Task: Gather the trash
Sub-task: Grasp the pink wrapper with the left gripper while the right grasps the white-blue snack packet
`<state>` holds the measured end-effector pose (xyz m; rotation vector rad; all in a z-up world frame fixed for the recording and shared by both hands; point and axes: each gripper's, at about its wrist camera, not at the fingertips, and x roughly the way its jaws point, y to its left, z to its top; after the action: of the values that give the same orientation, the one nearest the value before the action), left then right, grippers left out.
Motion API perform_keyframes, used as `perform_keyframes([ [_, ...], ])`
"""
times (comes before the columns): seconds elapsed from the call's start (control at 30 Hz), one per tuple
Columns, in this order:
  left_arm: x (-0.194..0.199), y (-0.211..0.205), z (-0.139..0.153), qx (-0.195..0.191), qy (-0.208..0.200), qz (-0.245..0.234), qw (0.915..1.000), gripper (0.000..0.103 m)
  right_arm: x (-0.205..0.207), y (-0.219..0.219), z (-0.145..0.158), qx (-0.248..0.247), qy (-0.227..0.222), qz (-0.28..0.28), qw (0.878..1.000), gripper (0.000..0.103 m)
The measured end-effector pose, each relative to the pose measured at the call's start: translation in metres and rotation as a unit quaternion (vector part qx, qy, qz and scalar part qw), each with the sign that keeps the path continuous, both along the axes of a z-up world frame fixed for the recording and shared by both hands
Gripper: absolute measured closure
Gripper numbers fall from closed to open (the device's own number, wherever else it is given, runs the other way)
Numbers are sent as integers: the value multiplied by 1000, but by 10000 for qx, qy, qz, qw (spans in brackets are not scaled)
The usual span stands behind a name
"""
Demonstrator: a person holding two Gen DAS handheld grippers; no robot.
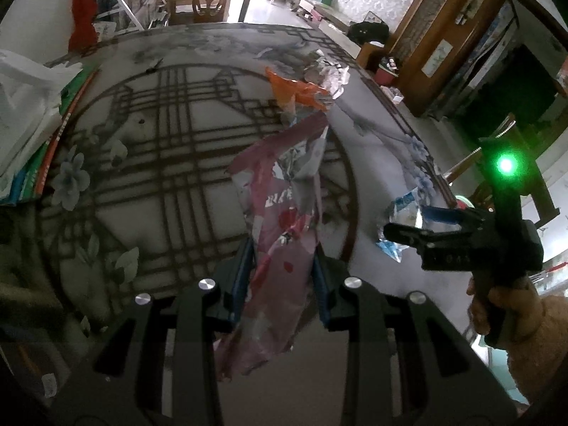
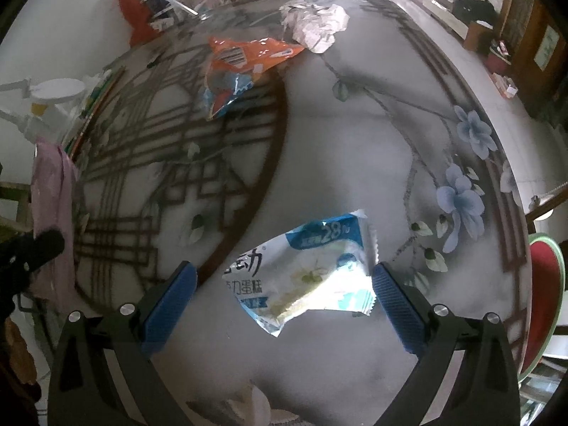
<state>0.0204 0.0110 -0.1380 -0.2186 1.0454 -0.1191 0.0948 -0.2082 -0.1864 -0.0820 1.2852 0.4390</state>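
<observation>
A pink wrapper (image 1: 273, 234) was held pinched between the 2 blue pads of the left gripper (image 1: 282, 266), its crumpled upper end standing up above the fingertips and its lower end hanging down past them toward the camera. In the right wrist view the same wrapper was seen at the far left edge as a pink sheet hanging above the surface (image 2: 355, 149), which was printed with a dark lattice and blue flowers.

The right gripper (image 2: 284, 284) was spread wide, with a blue and white snack wrapper (image 2: 305, 273) lying flat on the surface between its 2 fingers. Whether either pad touched the wrapper could not be told; the right pad stood just beside its serrated edge, while the left pad was set apart from it. In the left wrist view this gripper was seen at the right, gripped by a hand (image 1: 497, 305), with a green light lit on its body.

Farther across the surface an orange wrapper (image 2: 245, 60) lay crumpled, and just beyond it, touching or nearly touching, a silver crumpled wrapper (image 2: 316, 25) was found. Along the left edge of the surface a stack of books (image 1: 46, 149) was seen beneath a white plastic bag (image 1: 25, 88).
</observation>
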Motion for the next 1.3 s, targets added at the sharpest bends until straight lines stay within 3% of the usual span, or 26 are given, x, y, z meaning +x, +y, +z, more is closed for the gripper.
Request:
perform_keyframes([
  [0.2,7,13,-13,-24,169,118,9998,68,1,4,-5,-50,49,32,10000,8],
  [0.33,8,20,-22,-79,273,199,9994,55,4,2,-8,-15,126,-56,9999,8],
  [0.6,13,25,-37,-187,446,315,9983,42,11,-2,-13,-21,272,-127,9995,8],
  [0.67,17,24,-38,-209,443,314,9983,33,10,0,-15,-63,285,-90,9995,8],
  [0.77,22,18,-37,-280,444,219,9984,33,8,2,-18,-89,310,-69,9995,8],
  [0.87,27,4,-41,-104,508,35,9986,30,7,2,-18,-120,258,-72,9996,8],
  [0.93,28,-3,-47,-130,626,-45,9979,30,6,4,-16,-139,188,-48,9997,23],
  [0.97,27,-7,-49,-161,666,-94,9976,30,5,4,-15,-122,167,-27,9998,34],
  [1.0,27,-10,-51,-138,689,-142,9974,38,5,5,-12,-100,128,-9,9999,40],
  [1.03,26,-15,-56,-74,754,-216,9969,53,4,5,-10,-66,95,4,9999,47],
  [1.07,25,-18,-59,-55,814,-251,9964,61,4,5,-9,-46,79,11,10000,60],
  [1.1,25,-19,-64,-79,903,-270,9955,71,4,5,-5,-24,38,12,10000,67],
  [1.17,22,-18,-63,-135,878,-224,9958,77,3,4,1,22,-24,21,10000,68],
  [1.23,21,-15,-57,-187,793,-198,9965,91,0,2,7,96,-87,3,9999,69],
  [1.3,18,-11,-46,-177,614,-137,9979,91,-4,-5,16,202,-189,-70,9996,69],
])
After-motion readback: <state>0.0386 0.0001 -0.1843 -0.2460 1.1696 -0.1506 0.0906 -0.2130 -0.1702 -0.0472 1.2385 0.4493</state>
